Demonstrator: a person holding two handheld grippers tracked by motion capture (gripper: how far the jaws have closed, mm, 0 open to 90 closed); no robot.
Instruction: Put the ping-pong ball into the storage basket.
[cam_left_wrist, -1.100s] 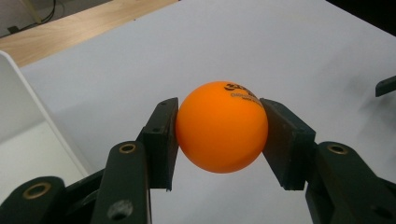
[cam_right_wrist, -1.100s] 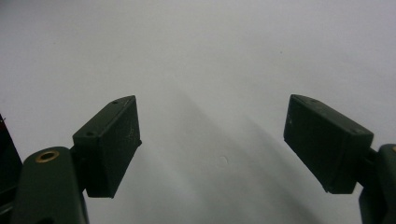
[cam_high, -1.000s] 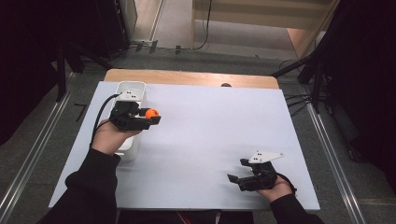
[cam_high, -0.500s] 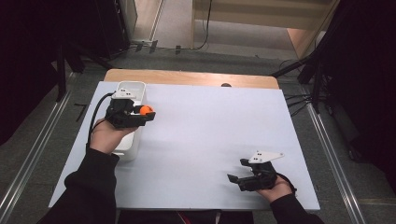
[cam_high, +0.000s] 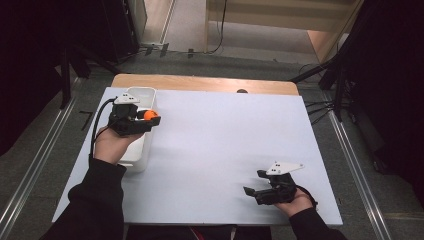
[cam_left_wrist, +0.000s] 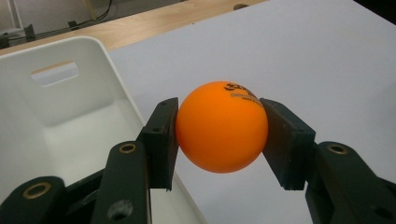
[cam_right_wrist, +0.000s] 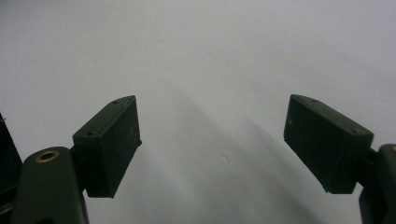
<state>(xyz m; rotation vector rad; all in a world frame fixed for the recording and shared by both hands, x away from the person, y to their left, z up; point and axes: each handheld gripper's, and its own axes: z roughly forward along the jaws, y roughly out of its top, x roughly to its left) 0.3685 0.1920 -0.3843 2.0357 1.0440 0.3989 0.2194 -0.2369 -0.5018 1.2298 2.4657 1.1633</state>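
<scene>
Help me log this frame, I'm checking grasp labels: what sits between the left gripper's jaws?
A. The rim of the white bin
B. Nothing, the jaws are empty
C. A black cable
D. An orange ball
D. In the left gripper view both pads of the left gripper press on the sides of the orange ball, which sits beside the white bin, over the edge of the table.

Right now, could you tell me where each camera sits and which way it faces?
High view: above the person's side, looking forward and down on the table; both forearms, left gripper, right gripper.
Left gripper view: along its jaws, clamped on the orange ball, white bin beside.
Right gripper view: along open jaws at bare table.
High and left views share ball and bin.
</scene>
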